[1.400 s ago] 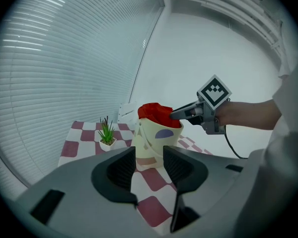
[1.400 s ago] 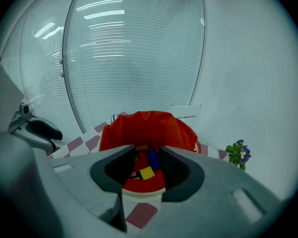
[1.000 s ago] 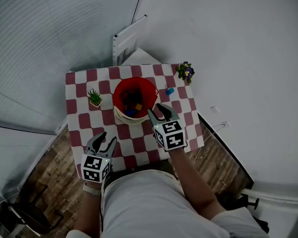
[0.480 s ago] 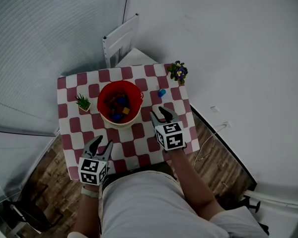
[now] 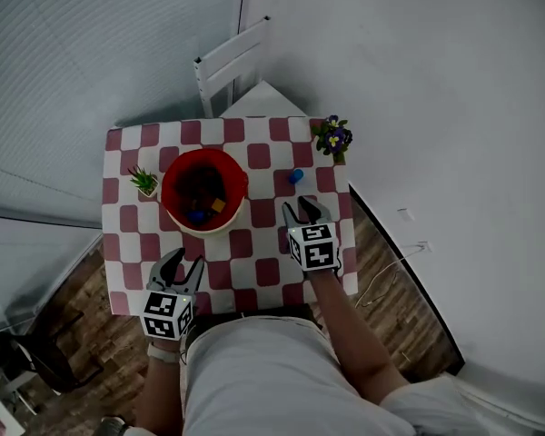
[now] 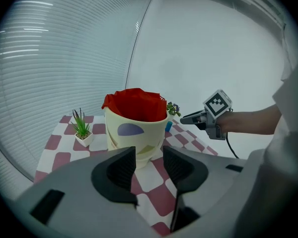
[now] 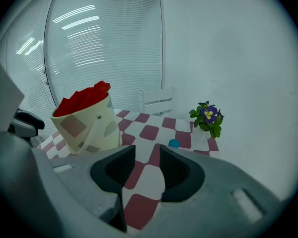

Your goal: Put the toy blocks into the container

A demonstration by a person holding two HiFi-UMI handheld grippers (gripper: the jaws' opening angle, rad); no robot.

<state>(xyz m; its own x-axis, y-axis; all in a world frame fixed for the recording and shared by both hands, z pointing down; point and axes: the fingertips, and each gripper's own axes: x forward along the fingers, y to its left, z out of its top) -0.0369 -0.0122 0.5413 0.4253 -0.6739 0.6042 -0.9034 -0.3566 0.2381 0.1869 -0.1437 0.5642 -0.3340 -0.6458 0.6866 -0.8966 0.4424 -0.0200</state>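
Reach the right claw (image 5: 302, 211), jaws apart and empty, straight ahead to the 1 blue block (image 5: 296, 176) lying loose on the checkered desk (image 5: 263, 271), between the red-lined container (image 5: 213, 228) and the flower pot (image 5: 333, 137). Centre both jaws round it before closing, and avoid brushing the pot. Hold the left claw (image 5: 183, 263), likewise apart and empty, at the desk's near edge, clear of the container.

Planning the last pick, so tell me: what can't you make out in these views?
Inside the bucket: head view, contents dark and too small to count; both gripper views, its wall hides them.
The blue block: shape too small to tell in head and right gripper views; left gripper view, the bucket hides part of it.
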